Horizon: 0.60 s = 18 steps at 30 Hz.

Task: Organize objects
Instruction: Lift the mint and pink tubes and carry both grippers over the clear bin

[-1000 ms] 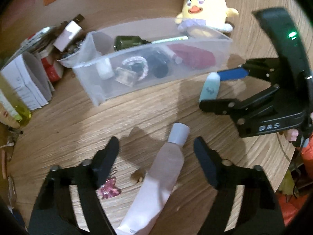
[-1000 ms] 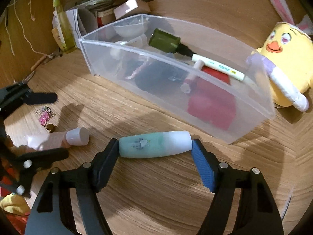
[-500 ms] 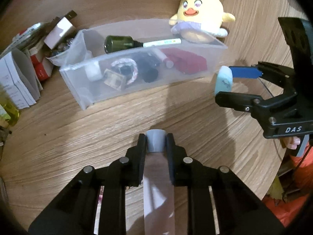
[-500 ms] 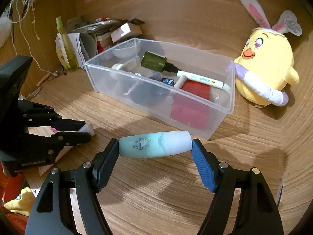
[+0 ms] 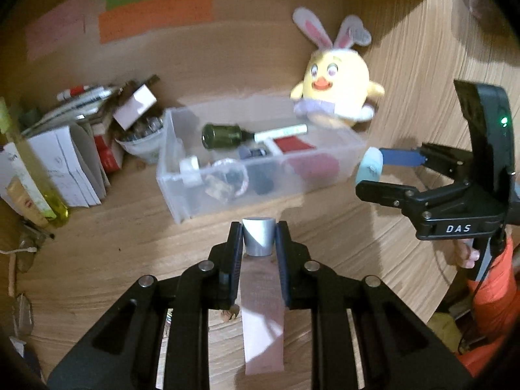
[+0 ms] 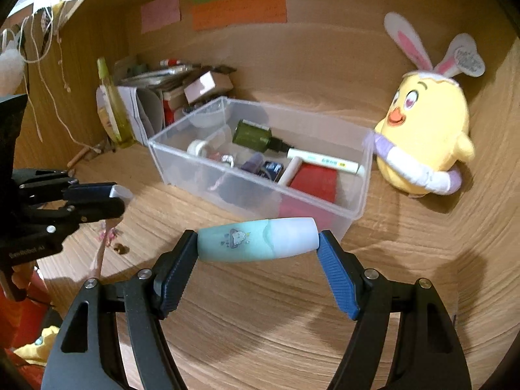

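Wood-grain counter (image 6: 292,325) carries everything, and a clear plastic bin (image 6: 253,191) sits at its middle as the landmark. Right of the bin, touching its far right corner, stands a yellow chick plush (image 6: 425,136) with rabbit ears. Left of the bin lies a clutter of papers and small boxes (image 5: 81,149), with a tall yellow-green bottle (image 6: 112,104) standing among it. On the wall behind the bin hang pink, green and orange paper notes (image 6: 239,8); their writing is too blurred to read. Inside the bin lie a dark green bottle (image 6: 253,135), a white marker (image 6: 321,161), a red pouch (image 6: 313,182) and smaller bits.

In front of the bin's near wall, the right gripper (image 6: 258,243) is held above the counter, its blue-padded fingers set wide and clamped on the two ends of a mint and white tube (image 6: 258,240) printed with a small cloud picture. It bears the letters "DAS" in the left wrist view.

Left of that, also before the bin, the left gripper (image 5: 259,237) has its fingers narrowed tight on a pink tube (image 5: 261,318) just below its grey cap (image 5: 258,235). A small pink charm (image 6: 109,235) lies on the counter under it.
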Each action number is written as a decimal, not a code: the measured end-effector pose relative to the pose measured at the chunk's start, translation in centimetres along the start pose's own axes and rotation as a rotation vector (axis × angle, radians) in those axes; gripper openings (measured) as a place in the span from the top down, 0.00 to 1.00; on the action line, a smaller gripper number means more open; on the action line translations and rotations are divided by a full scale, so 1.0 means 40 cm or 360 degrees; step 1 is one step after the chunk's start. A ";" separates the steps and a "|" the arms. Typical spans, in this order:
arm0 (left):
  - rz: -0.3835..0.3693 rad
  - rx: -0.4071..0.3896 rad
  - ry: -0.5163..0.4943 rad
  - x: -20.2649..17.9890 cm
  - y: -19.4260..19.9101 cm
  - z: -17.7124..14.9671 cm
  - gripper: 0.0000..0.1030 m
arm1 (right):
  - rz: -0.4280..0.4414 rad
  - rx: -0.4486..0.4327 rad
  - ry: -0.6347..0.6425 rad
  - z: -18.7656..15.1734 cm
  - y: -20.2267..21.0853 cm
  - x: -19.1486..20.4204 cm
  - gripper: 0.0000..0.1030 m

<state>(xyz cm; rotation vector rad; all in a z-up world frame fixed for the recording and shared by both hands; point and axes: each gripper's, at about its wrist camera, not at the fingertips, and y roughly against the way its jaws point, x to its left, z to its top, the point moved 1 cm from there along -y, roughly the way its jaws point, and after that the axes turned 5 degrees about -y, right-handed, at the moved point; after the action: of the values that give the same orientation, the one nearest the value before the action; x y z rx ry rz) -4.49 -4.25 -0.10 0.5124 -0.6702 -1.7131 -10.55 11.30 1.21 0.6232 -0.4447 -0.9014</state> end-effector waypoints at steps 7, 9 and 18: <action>-0.0020 -0.0130 0.0048 0.013 0.060 0.042 0.81 | -0.0015 -0.0095 -0.0035 0.033 0.049 -0.017 0.31; -0.0011 -0.0165 0.0065 0.018 0.069 0.058 0.81 | -0.0021 -0.0119 -0.0037 0.043 0.059 -0.019 0.31; -0.0021 -0.0273 0.0146 0.041 0.090 0.119 0.81 | -0.0039 -0.0141 -0.0052 0.075 0.052 -0.027 0.31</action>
<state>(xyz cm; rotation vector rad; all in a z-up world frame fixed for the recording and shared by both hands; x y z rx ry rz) -5.41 -5.66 5.86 0.4722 -0.4506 -1.7301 -11.74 12.21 4.71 0.5342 -0.4250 -0.9507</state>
